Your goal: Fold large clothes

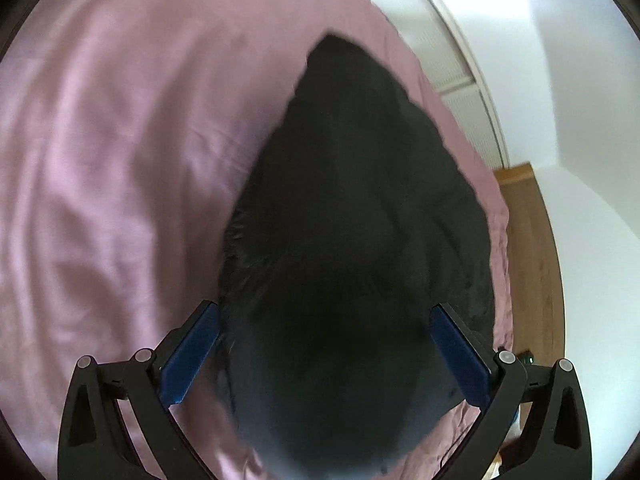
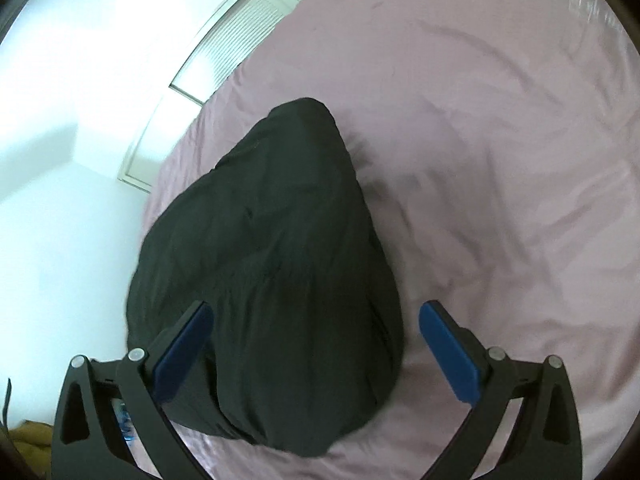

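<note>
Bedroom setting: pink bedsheet point(image 1: 120, 160) filling most of both views, creased throughout; white wall point(image 1: 580, 80) and slatted panel point(image 1: 452, 60) at upper right of the left wrist view, upper left of the right wrist view; strip of wooden floor point(image 1: 528, 240) along the right edge of the left view.

One dark garment point(image 2: 272, 272), bundled into a tapering mound, lying on the sheet near the bed edge; centre of both frames, narrow end toward the top. Seams and sleeves not distinguishable in the blur.

Left gripper point(image 1: 324, 356): jaws spread wide, blue pads point(image 1: 188, 360) either side of the garment's near end, nothing pinched. Contact with the cloth not determinable; near end of the garment very close to the lens and out of focus.

Right gripper point(image 2: 316, 352): jaws likewise wide apart, left pad over the garment's edge, right pad over bare sheet, nothing held.

Count: two grippers, four blue pads, one garment, one sheet. Yellow cloth point(image 2: 28, 440) at lower left of the right view, unidentified.

Risks, as judged: closing on the mound as it lies likely to catch several layers at once, or the sheet beneath, lifting a bunch rather than a single edge. Proximity to the bed edge likely to let slack cloth slide toward the floor if dragged that way. Fold apparently not yet formed.
</note>
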Action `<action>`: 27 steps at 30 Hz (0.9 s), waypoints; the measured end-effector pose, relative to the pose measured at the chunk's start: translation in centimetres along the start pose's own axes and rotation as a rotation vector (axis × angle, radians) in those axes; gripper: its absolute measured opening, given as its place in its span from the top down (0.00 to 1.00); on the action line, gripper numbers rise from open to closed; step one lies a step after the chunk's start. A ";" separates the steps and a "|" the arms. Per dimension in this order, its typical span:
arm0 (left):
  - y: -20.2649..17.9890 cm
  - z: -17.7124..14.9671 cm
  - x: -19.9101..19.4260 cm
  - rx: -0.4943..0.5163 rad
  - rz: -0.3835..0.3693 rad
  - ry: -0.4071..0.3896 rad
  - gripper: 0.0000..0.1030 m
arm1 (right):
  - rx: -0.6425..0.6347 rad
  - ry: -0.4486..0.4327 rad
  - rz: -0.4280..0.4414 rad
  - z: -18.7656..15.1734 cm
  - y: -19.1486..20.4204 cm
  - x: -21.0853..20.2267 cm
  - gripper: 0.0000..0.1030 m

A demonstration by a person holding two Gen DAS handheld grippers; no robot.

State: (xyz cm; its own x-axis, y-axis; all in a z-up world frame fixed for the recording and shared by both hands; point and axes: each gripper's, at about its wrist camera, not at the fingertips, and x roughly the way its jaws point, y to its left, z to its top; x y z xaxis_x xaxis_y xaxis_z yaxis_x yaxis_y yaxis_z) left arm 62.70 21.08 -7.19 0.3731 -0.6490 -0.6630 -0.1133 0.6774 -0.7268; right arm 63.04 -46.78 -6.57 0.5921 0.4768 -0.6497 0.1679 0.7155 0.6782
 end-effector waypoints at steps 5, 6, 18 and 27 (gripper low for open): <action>0.5 1.2 3.6 0.006 -0.026 0.060 0.01 | 0.040 0.100 0.095 0.7 -2.0 4.6 0.00; 0.7 1.3 4.0 0.000 -0.037 0.065 0.01 | 0.032 0.117 0.111 0.7 -1.9 5.4 0.00; 2.0 2.0 8.4 -0.052 -0.129 0.141 0.01 | 0.004 0.285 0.208 -0.1 -1.8 12.9 0.00; 0.1 1.3 10.9 -0.067 -0.179 0.155 0.01 | 0.035 0.313 0.312 -1.0 -0.2 16.3 0.00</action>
State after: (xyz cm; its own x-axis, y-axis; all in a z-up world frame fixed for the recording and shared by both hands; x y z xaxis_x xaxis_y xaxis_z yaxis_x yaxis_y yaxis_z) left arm 67.96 14.55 -14.28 0.2474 -0.8053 -0.5388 -0.1211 0.5260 -0.8418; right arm 71.83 -38.64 -17.70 0.3525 0.8028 -0.4808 0.0484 0.4975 0.8661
